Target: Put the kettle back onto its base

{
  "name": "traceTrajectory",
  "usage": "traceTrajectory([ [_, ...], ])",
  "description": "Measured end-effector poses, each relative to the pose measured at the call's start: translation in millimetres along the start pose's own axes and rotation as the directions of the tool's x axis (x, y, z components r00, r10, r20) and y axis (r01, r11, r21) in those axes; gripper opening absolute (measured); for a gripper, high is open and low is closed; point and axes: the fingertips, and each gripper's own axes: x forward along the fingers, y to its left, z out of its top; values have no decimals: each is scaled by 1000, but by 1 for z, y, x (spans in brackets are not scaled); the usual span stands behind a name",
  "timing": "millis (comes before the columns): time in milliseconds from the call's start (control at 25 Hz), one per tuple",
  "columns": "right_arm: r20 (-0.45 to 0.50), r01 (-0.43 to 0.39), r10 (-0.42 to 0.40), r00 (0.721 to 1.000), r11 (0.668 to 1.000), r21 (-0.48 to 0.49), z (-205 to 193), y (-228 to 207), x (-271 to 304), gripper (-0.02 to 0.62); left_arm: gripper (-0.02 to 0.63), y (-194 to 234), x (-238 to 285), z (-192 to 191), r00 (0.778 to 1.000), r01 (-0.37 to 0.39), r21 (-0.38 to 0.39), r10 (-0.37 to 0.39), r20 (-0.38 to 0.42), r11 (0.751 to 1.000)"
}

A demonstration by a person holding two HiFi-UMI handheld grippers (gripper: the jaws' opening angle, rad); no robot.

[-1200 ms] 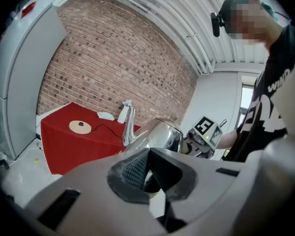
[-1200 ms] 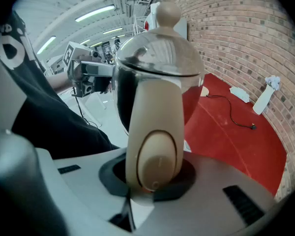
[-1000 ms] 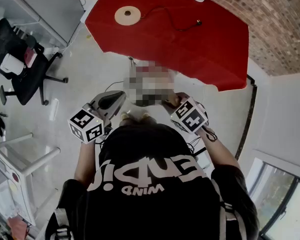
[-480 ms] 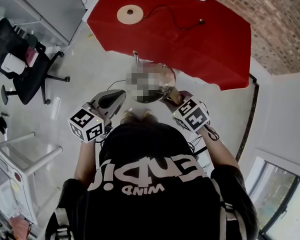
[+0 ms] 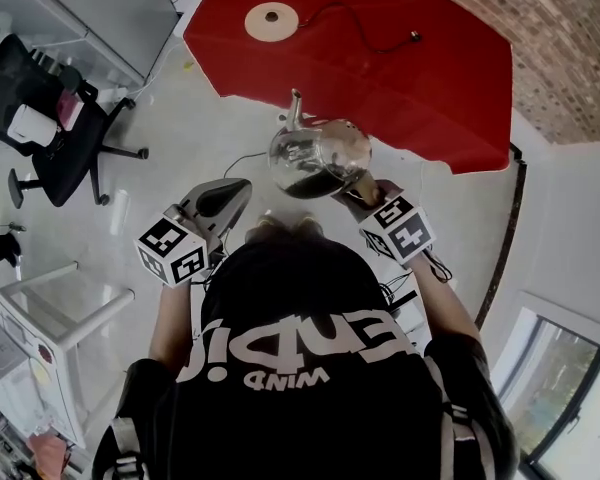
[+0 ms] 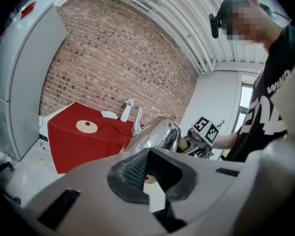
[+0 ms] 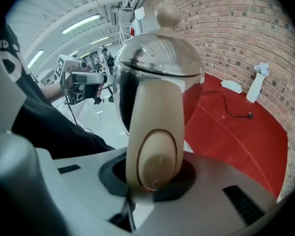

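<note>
**Kettle** [image 5: 320,153]: polished steel with a cream handle [image 5: 356,182]. We are logging it in the air over the pale floor [image 5: 200,118], short of the red table [image 5: 420,98], with its spout aimed at the table's near edge. Against the frames of a moment ago, it is sitting higher in the head view and closer to that edge. We are reading this as a carry in progress, with the setting-down not yet begun.

**Right gripper** [image 5: 364,192]: its jaws are pinching the kettle's handle low on its length. In the right gripper view the handle is filling the gap between them.

**Left gripper** [image 5: 242,186]: its jaws are meeting at the tips with nothing between them. It is hanging beside the kettle without touching it, and it is barely shifting between frames.

**Base** [image 5: 271,20]: a round tan disc on the far left part of the table, well apart from the kettle. Its cord [image 5: 345,28] is trailing to a plug [image 5: 412,36] lying loose on the cloth.

**Hidden or unclear:**
- We are seeing nothing of the kettle's underside.
- The mirror finish is telling us nothing about its contents.
- In the right gripper view the kettle body is covering the part of the table where the base would lie.
- In the head view the person's own head and black shirt [image 5: 300,368] are blocking the lower floor.
- The frame is cutting off the table's far end.
- The base's centre connector is too small to judge.
</note>
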Motion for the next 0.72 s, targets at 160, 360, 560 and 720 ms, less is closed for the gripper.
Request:
traceTrajectory([
  [160, 1, 18, -18, 1000, 1000, 2, 17, -16, 6, 63, 9, 24, 2, 11, 1000, -11, -1, 11, -2, 1000],
  [360, -5, 26, -26, 1000, 1000, -9, 36, -36, 11, 63, 9, 45, 9, 25, 1000, -13, -17, 13, 11, 1000],
  [560, 16, 51, -51, 999, 999, -11, 36, -40, 14, 63, 9, 43, 16, 21, 1000, 12, 12, -12, 12, 1000],
  [720, 14, 54, -54, 998, 998, -22, 38, -45, 18, 63, 9, 44, 21, 21, 1000, 16, 13, -17, 18, 1000],
])
